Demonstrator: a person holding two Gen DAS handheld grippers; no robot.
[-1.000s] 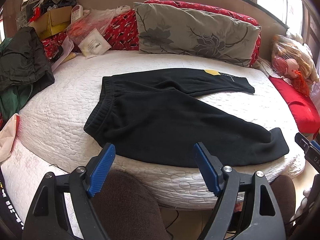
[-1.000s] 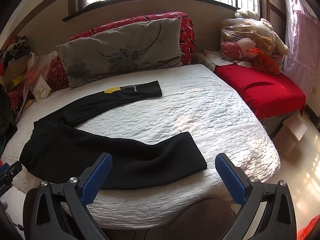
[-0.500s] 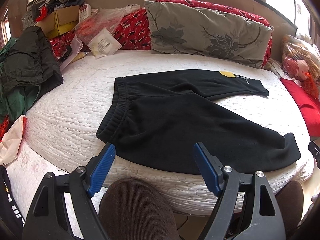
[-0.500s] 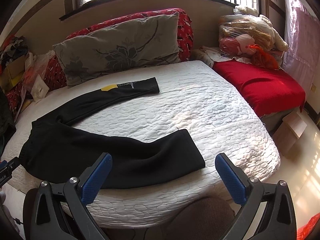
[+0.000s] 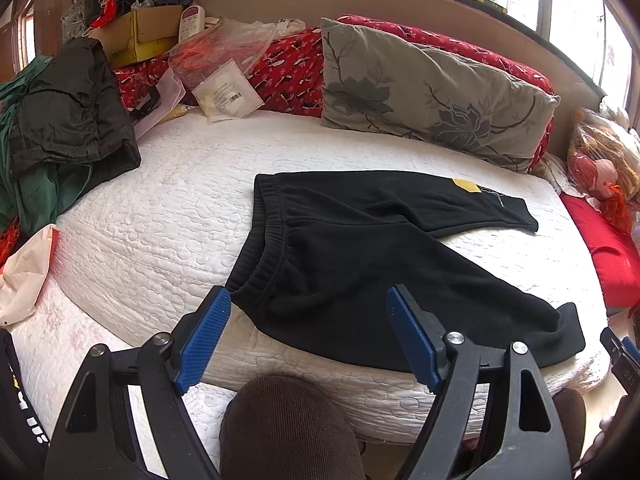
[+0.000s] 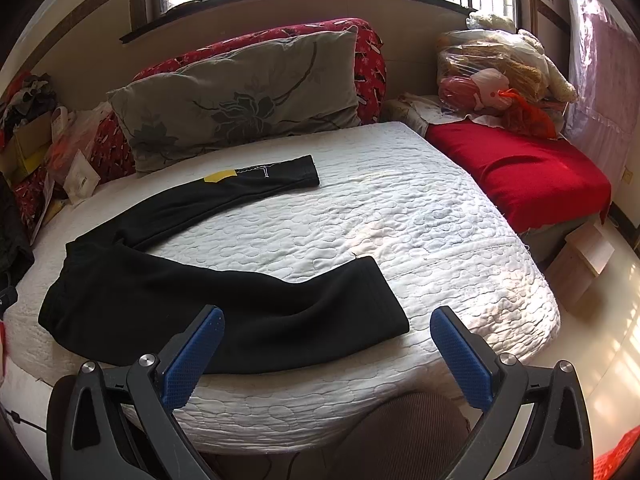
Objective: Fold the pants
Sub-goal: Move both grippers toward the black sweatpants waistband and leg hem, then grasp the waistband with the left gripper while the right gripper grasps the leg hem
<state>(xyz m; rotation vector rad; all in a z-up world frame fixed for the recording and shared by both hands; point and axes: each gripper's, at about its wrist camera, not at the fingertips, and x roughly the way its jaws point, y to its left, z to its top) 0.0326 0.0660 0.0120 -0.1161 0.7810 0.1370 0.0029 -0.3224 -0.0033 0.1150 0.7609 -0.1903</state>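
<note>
White quilted bedding point(image 6: 420, 220) is seen covering a round mattress, backed by a curved beige headboard with barred windows above it. One pair of black fleece pants point(image 5: 360, 256) point(image 6: 224, 304) is laid flat on this surface, unfolded, with the two legs spread apart in a V. The ribbed elastic waistband point(image 5: 262, 248) is found just ahead of the left tongs point(image 5: 308, 336), slightly toward their left pad. The nearer leg is seen running to the right, its cuff point(image 6: 380, 300) lying just ahead of the right tongs point(image 6: 328, 346), between the lines of their pads. The farther leg, marked with a yellow tag point(image 6: 218, 177), is stretched well beyond the right tongs toward a grey flower-printed pillow point(image 6: 248, 104).

Both pairs of tongs are held with their blue ribbed pads wide apart; nothing is gripped and no cloth is touched. Brown corduroy-clad knees point(image 5: 288, 428) point(image 6: 404, 436) are noted directly below each pair, against the mattress edge.

Far to the left of the left tongs, a heap of dark green and black clothing point(image 5: 60, 120) is recorded. Far to the right of the right tongs, a red cushion point(image 6: 516, 176) is observed beside the mattress.
</note>
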